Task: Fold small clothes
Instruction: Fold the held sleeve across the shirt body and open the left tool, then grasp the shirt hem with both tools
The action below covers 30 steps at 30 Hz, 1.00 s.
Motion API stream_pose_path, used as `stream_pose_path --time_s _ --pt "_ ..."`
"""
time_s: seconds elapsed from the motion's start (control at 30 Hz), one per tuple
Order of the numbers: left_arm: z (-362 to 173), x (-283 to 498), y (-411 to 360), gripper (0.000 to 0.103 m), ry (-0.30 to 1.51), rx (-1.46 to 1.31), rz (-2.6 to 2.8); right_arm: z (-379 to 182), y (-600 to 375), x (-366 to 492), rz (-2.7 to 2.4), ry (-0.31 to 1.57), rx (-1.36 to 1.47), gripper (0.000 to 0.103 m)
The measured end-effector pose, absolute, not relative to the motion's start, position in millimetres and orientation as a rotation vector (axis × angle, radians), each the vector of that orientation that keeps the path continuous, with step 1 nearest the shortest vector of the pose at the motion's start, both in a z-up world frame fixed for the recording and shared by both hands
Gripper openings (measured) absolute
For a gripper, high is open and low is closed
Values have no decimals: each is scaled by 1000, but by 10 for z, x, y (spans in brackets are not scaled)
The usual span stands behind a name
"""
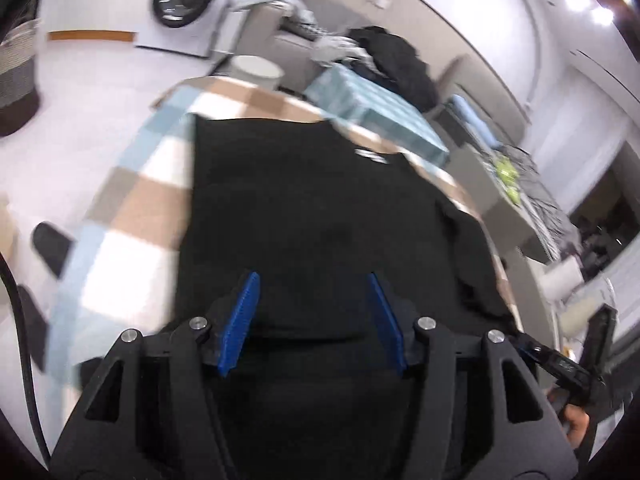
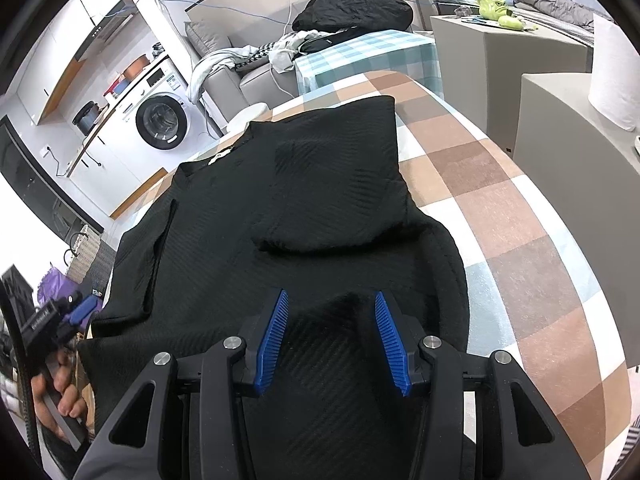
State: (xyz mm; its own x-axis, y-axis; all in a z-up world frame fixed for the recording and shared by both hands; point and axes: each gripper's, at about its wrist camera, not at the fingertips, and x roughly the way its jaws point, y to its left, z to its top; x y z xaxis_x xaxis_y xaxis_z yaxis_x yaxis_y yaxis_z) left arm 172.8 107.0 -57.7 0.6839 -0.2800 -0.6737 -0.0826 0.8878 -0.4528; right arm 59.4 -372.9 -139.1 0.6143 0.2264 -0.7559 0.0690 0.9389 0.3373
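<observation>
Washing machine [image 2: 162,121], grey sofa [image 2: 240,76], green toy [image 2: 496,8].

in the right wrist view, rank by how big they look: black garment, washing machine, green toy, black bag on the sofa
Largest to smallest as they appear:
1. black garment, though it lies nearest the camera
2. black bag
3. washing machine, close to the bag, so that pair is unsure
4. green toy

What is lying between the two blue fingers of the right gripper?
Only the black garment: a raised fold of it sits between the right gripper pads without touching them. The right wrist view shows this.
</observation>
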Motion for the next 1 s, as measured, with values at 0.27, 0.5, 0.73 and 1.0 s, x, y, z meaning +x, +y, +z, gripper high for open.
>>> stream_pose_path --time_s 0.27,0.5,0.73,1.0 --pt "-669 1097 1533 57 799 -385 37 -1337 -3721 553 117 910 333 47" --pt "-650 565 1537 80 814 -282 114 -1222 -3913 187 121 884 272 62" --pt "-903 168 1564 80 873 -266 140 -1406 -4258 -277 53 934 255 65" --pt "-1023 -3 1532 80 890 -268 140 -1599 -4227 -442 155 934 289 56"
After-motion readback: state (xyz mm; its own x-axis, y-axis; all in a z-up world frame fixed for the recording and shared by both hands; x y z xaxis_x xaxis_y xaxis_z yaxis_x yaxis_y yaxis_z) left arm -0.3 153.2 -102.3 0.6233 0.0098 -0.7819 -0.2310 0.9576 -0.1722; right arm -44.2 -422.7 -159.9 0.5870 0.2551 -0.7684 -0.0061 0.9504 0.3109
